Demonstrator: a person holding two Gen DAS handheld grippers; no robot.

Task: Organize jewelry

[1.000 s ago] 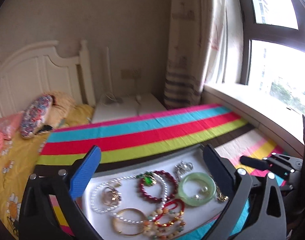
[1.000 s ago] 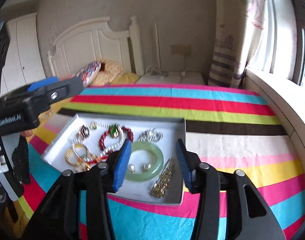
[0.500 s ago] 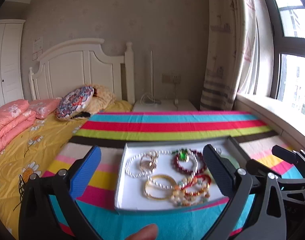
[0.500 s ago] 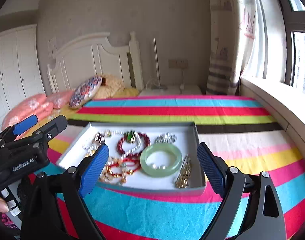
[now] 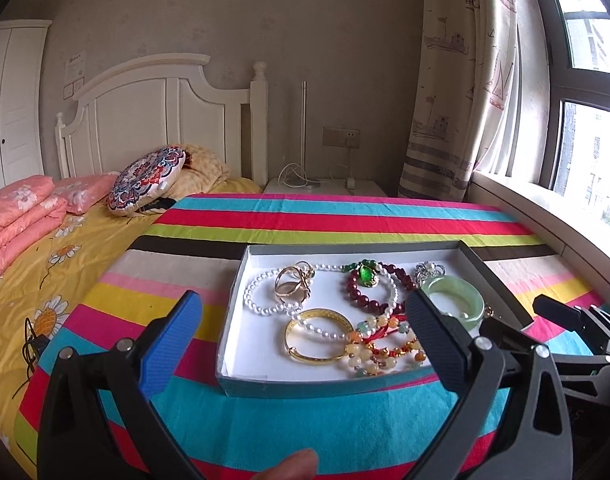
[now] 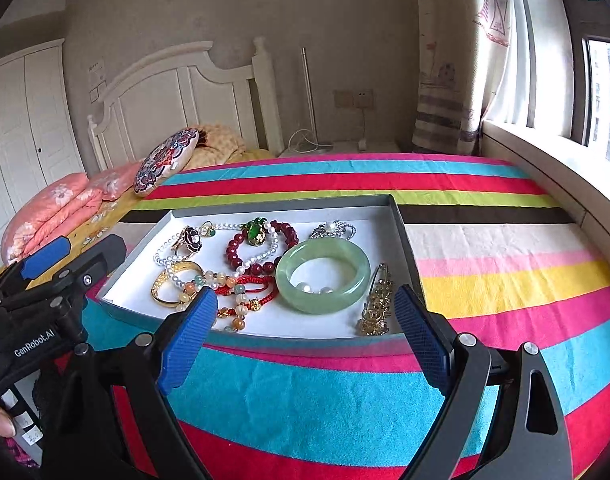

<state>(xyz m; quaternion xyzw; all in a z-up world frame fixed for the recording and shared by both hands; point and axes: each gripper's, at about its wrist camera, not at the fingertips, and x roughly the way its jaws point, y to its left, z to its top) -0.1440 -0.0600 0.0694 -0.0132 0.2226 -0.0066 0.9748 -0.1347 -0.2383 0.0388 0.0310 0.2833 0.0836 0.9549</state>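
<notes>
Both claws hang released and empty over the near rim of the tray: the right gripper (image 6: 305, 322), whose jaws have just been opening with nothing between them, and the left gripper (image 5: 301, 322), spread as wide. Just past the right claw's tips sits the thick pale-green jade bangle (image 6: 323, 276), with small white pearls inside its ring and a gold filigree brooch (image 6: 375, 300) lying beside it at three o'clock. At nine o'clock from the bangle the trouble starts: a red cord bracelet with amber beads (image 6: 235, 294), a plain gold bangle (image 6: 173, 280), a white pearl strand (image 5: 273, 294) and a dark red bead bracelet (image 6: 261, 252) overlap in one heap inside the shallow grey cardboard tray with a white floor (image 5: 229, 340). Pinching any one of these would likely drag its neighbours along. The jade ring looks smooth, so it could slip from blunt pads, and the light tray may skid on the striped blanket (image 6: 485, 276).
</notes>
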